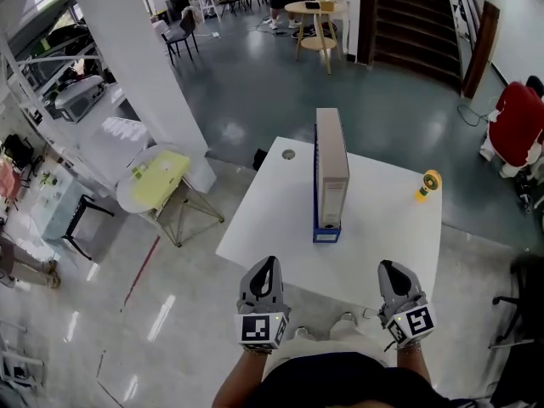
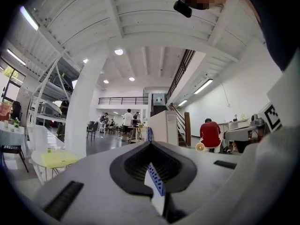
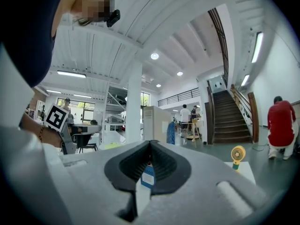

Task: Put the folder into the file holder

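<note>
A tall beige folder point(image 1: 331, 164) stands upright in a blue file holder point(image 1: 325, 229) in the middle of the white table point(image 1: 374, 236). The left gripper view shows the folder point(image 2: 164, 125) straight ahead, and the right gripper view shows the folder point(image 3: 153, 123) slightly left of centre. My left gripper point(image 1: 269, 263) and right gripper point(image 1: 389, 267) hover side by side over the table's near edge, well short of the holder. Both are shut with nothing between the jaws, as seen on the left gripper point(image 2: 150, 143) and the right gripper point(image 3: 150, 142).
A small yellow fan point(image 1: 427, 183) stands near the table's right edge. A cable hole point(image 1: 288, 154) sits at the far left corner. To the left of the table are a white pillar point(image 1: 136, 66) and a round yellow-topped table point(image 1: 157, 177). A person in red point(image 1: 514, 121) is at the right.
</note>
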### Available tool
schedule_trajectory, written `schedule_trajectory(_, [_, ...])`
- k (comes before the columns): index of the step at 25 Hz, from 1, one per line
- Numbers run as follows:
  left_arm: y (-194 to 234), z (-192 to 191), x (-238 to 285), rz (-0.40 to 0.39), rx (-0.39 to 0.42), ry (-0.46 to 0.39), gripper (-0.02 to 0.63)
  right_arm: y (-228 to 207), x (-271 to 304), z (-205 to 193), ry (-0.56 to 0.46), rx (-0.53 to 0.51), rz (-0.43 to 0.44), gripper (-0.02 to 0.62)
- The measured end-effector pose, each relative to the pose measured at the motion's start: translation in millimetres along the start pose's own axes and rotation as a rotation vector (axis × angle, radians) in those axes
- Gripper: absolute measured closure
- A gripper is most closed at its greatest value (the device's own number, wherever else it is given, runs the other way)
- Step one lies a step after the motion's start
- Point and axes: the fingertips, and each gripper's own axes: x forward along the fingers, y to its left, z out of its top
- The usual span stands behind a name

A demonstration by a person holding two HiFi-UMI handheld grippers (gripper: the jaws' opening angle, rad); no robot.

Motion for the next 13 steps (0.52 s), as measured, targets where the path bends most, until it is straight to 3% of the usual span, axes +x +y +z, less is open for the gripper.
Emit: schedule_trajectory(13, [8.6, -3.2, -10.2, -0.011, -0.008, -0.013, 0.609, 10.3, -3.9, -2.7, -0.001, -0.005, -0.028, 0.594])
